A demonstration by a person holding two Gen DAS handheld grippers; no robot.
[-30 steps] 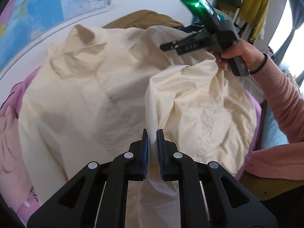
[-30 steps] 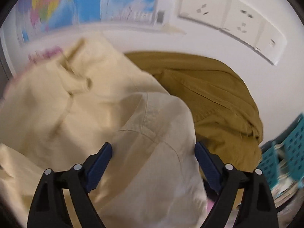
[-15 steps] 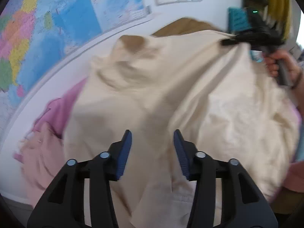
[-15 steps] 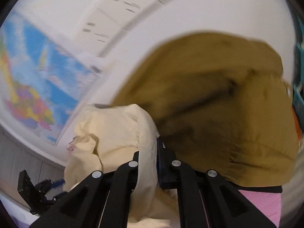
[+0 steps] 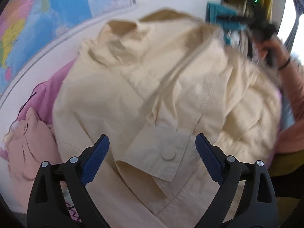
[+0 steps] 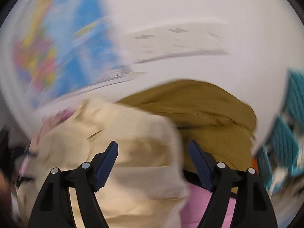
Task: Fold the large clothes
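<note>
The cream jacket (image 5: 144,87) lies spread on the bed, its sleeve cuff (image 5: 157,153) folded across the front. Both the left gripper (image 5: 152,157) and the right gripper (image 6: 153,161) are opening and hold nothing. Smooth the sleeve flat before the next fold.

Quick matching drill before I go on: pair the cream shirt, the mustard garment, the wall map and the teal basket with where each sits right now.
Things:
1. cream shirt
2. mustard garment
3. wall map
4. teal basket

Places:
A. on the wall, upper left in both views
B. spread flat under the left claw, its buttoned cuff between the opening jaws
C. right edge of the right wrist view
D. heaped behind the shirt, against the wall

Pairs: 1-B, 2-D, 3-A, 4-C
</note>
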